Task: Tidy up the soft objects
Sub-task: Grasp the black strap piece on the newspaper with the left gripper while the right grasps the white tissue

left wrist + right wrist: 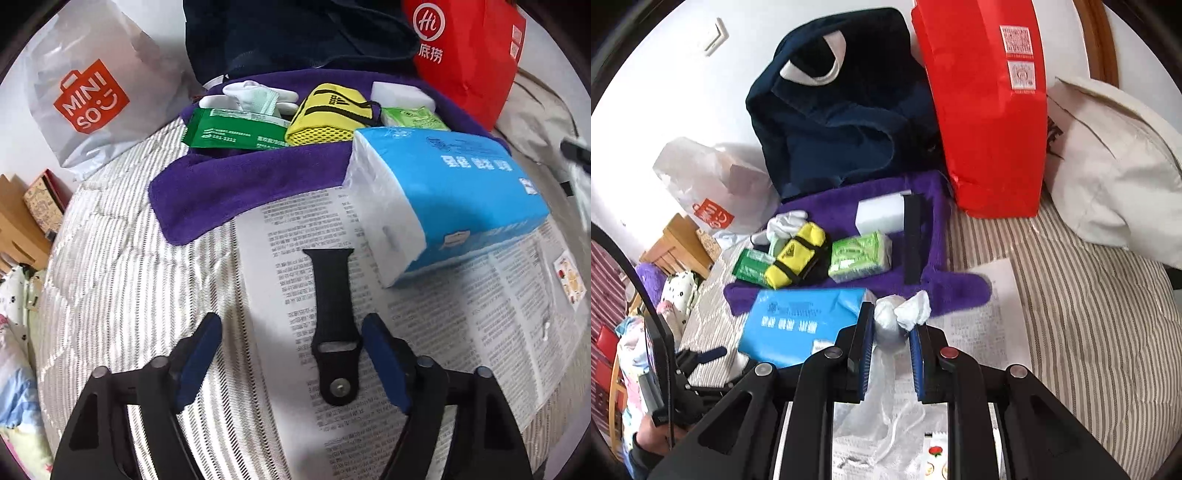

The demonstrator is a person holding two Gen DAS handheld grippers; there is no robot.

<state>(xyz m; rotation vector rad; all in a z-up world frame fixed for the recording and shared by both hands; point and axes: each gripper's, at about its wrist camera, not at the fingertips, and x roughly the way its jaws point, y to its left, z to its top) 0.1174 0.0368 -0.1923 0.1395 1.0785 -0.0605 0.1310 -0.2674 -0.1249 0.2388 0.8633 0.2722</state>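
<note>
Black strap lies between the spread left fingers; right gripper carries a bag.

Left gripper points down at the strap, which rests flat on the newspaper on the bed; its jaws stand apart either side of the strap, not touching it, probably lined up for a pinch. Right gripper is clamped on a crumpled plastic bag, whose tail hangs below. Ahead of both, the purple towel already holds sorted soft things, so it looks like the drop spot.
</note>
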